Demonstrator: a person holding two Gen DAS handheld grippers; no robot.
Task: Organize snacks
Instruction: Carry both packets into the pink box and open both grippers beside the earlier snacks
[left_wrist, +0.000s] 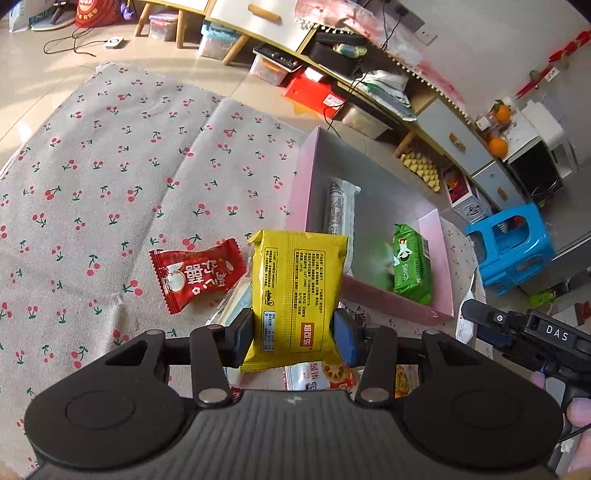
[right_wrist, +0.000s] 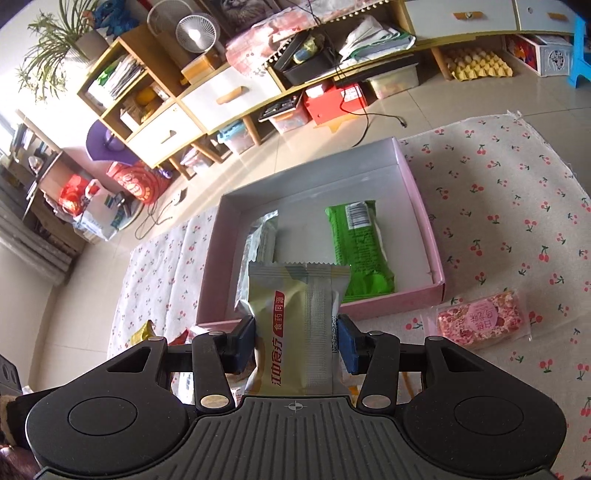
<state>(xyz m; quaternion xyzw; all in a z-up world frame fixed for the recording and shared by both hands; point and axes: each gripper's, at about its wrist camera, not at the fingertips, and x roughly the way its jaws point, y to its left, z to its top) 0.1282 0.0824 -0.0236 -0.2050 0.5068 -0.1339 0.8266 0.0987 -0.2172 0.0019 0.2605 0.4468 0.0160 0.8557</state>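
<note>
Right wrist view: pink box (right_wrist: 424, 221) holds green packet (right_wrist: 360, 247), silver packet (right_wrist: 260, 240)

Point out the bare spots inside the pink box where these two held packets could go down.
The pink box is bare along its far wall and in the strip between the silver packet and green packet. The near end is crowded by both. The left gripper holds the yellow packet, the right gripper the pale packet.
</note>
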